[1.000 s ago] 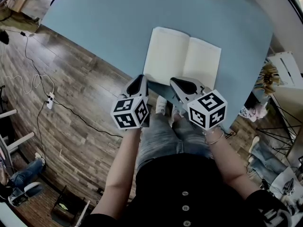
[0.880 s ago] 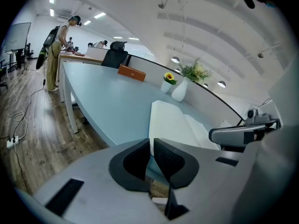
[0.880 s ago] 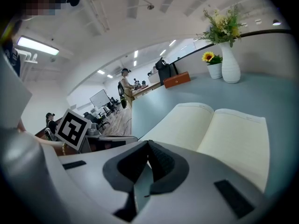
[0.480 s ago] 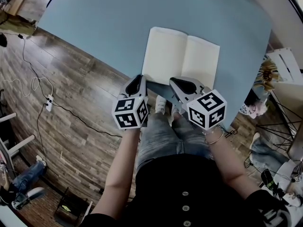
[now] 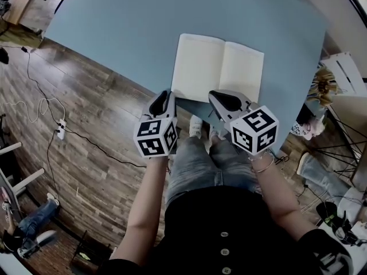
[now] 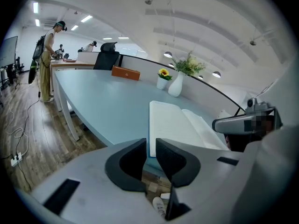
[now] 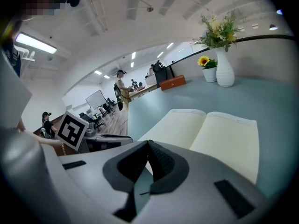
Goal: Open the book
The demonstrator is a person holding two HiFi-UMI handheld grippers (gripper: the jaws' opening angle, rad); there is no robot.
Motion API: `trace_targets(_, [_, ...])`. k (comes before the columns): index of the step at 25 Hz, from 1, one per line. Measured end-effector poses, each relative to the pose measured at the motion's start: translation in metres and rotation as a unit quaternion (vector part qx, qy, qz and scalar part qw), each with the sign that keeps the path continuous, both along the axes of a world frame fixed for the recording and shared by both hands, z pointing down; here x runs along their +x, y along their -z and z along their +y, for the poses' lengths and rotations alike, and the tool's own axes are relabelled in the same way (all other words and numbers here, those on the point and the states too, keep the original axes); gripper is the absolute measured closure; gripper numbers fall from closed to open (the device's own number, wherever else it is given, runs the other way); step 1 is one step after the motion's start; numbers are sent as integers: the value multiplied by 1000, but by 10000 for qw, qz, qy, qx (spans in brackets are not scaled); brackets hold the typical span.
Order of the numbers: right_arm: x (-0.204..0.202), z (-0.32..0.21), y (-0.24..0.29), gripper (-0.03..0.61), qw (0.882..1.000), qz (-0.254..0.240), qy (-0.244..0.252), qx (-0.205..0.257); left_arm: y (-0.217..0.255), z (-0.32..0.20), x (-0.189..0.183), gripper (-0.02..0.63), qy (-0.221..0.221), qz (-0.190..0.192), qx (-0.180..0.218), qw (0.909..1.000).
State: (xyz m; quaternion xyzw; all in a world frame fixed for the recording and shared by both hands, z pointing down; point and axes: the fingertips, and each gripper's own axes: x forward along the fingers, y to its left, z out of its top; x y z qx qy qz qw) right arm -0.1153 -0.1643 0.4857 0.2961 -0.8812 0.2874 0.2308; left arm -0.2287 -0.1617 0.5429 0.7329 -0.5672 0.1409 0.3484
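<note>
The book [image 5: 218,67] lies open and flat on the desk [image 5: 126,27], both pages blank and facing up, so the task looks done.

The left hand-held gripper [image 6: 150,146] is just beside the near left corner of the book. Its jaws have just been opening; they stand a little apart with nothing between them. The right hand-held gripper [image 7: 147,146] is at the near edge of the book, below the right page. Its jaws are closed together and it holds nothing.

In my judgement the main risk is now a careless pull-back. If a jaw tip catches a page edge or the corner, it can lift a page and the book can fall shut. It can also drag the book toward the person.

The near edge of the book is close to the edge of the desk, with only a narrow strip between. Past this edge are the person's legs and the floor [image 5: 69,125], so a dragged book could drop.

Behind the book and to its left the desk is wide and bare. A vase [image 7: 224,69] stands well behind the book, far from both grippers.
</note>
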Motion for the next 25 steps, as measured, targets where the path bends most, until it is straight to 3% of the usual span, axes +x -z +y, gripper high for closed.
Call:
trace_targets(12, [26, -20, 25, 574, 9983, 1, -443, 377, 51, -18, 11, 569, -153, 433, 568, 9973])
trace_targets(20, [45, -31, 54, 574, 9958, -4, -537, 737, 102, -32, 39, 578, -476, 953, 1094, 9883])
trace_targets(22, [46, -31, 60, 574, 9954, -52, -523, 800, 113, -34, 50, 583, -678, 908, 1258, 9856])
trace_targets(25, [46, -29, 67, 574, 9950, -90, -421, 898, 123, -35, 71, 589, -1053, 546, 1482, 9818])
